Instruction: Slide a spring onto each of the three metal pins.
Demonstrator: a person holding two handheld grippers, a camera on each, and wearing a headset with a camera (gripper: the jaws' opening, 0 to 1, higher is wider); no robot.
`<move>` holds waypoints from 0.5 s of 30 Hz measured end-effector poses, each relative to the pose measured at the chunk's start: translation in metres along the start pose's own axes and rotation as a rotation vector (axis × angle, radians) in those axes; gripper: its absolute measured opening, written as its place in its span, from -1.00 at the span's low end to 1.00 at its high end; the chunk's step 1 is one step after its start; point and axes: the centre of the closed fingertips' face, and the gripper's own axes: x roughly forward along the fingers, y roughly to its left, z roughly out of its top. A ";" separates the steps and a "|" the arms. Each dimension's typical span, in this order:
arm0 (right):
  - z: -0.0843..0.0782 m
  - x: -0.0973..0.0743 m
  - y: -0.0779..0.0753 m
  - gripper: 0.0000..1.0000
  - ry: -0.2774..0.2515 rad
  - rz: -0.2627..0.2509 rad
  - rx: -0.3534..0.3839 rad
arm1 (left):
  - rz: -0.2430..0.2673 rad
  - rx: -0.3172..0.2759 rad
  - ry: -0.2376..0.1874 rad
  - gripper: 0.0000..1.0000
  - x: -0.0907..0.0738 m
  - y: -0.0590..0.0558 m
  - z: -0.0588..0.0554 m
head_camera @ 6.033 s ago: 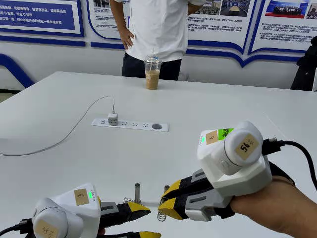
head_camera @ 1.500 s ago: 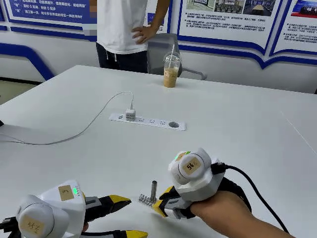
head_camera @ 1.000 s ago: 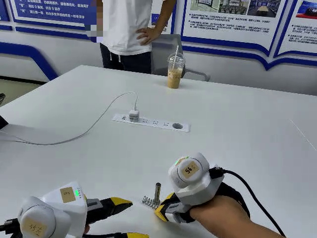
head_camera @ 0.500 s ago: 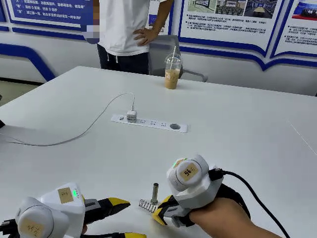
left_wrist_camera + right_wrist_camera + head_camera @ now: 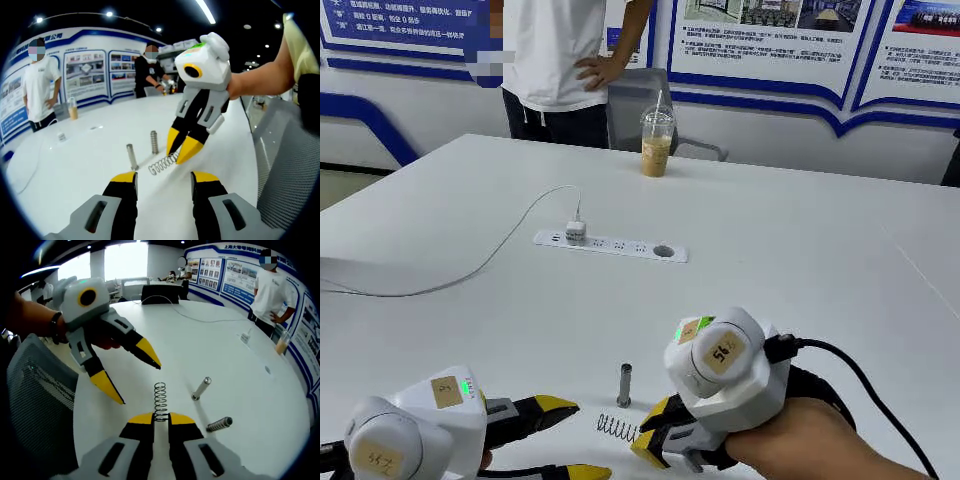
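A white table (image 5: 800, 260) spans the head view. A person (image 5: 555, 60) in a white shirt stands beyond its far edge at 11 o'clock. At 5 o'clock the right gripper (image 5: 642, 440) sits in a hand, its jaws drawn narrow and clamped on one end of a spring (image 5: 616, 428). At 8 o'clock the left gripper (image 5: 585, 438) has its jaws spread wide with nothing between them.

Mid-table lies a power strip (image 5: 610, 245) with a charger (image 5: 576, 231) plugged in, and a cable (image 5: 470, 270) trails off toward 9 o'clock. At 12 o'clock a lidded cup (image 5: 656, 143) with a straw stands near the far edge.

A bare pin (image 5: 624, 384) stands upright on the table. The spring lies level at the pin's 7 o'clock, its free end near the pin's base but apart from it.

In the right gripper view the spring juts toward 12 o'clock from the closed jaws. A second pin (image 5: 219, 424), ringed with coils, stands at 4 o'clock of the bare one.
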 end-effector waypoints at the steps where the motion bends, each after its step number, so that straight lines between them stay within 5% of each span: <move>1: 0.000 -0.002 0.001 -0.77 0.002 0.004 -0.016 | -0.005 0.004 0.001 -0.13 0.001 -0.002 0.000; 15: -0.006 -0.022 0.029 -0.76 0.061 0.129 -0.181 | -0.113 0.100 0.010 -0.45 0.008 -0.031 0.006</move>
